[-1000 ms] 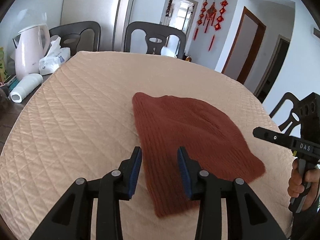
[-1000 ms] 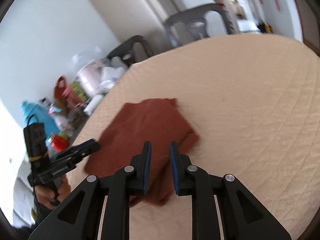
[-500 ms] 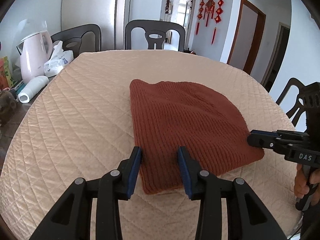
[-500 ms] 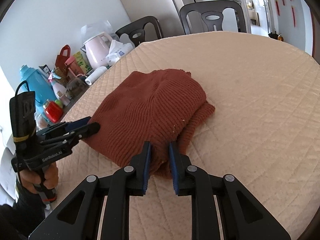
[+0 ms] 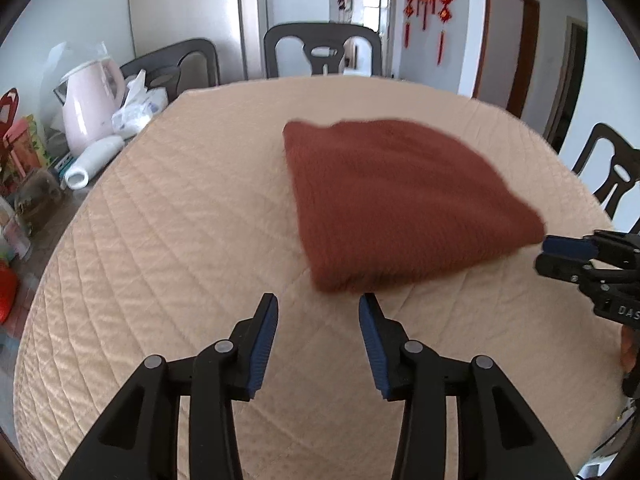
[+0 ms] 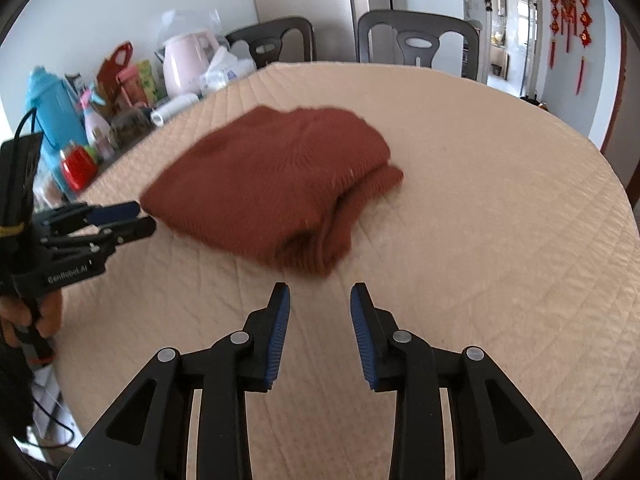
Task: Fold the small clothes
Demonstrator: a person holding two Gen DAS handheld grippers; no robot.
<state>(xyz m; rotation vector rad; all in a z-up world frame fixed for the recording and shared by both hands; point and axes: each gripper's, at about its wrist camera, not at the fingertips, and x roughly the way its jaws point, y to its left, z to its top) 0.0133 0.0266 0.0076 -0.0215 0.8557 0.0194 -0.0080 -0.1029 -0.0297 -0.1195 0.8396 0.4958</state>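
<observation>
The brown sweater (image 5: 400,200) lies folded on the tabletop (image 5: 180,240), a flat bundle. My left claw (image 5: 318,308) and right claw (image 6: 319,294), both just beside the sweater, are opening with nothing between the jaws, I think to release it.

round table (image 5: 168,240) w/ quilted beige cover | on it – folded rust knit garment (image 5: 396,200), nr centre

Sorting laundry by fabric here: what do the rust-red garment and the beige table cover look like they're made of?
The rust-red garment looks like a thick ribbed knit, perhaps wool or acrylic: parallel ribs, fuzzy matte surface, bulky rolled edges. The beige table cover looks like quilted padded fabric: stitched diamond pattern with a soft, faint sheen.
</observation>
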